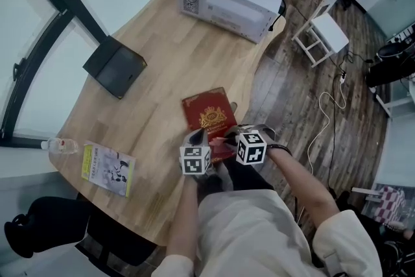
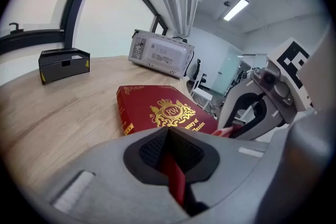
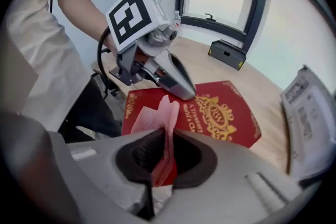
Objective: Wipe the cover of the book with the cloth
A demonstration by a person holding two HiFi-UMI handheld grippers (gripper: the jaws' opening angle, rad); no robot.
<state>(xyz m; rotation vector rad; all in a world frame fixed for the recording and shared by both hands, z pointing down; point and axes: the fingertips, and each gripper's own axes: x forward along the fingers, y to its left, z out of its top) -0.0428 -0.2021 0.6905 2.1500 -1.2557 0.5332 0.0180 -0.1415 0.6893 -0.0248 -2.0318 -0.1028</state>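
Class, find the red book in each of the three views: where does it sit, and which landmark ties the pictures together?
Head view: the book lies mid-picture on the table.
Left gripper view: the book is central, just beyond the jaws.
Right gripper view: the book is centre right, behind the cloth.
Shared landmark: the black box on the table.

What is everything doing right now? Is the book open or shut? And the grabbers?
Book: closed, lying flat on the table.
Cloth: bunched, pinched by both grippers.
Left gripper: shut on the cloth.
Right gripper: shut on the cloth.
Bottle: lying on its side.
Booklet: closed, flat.
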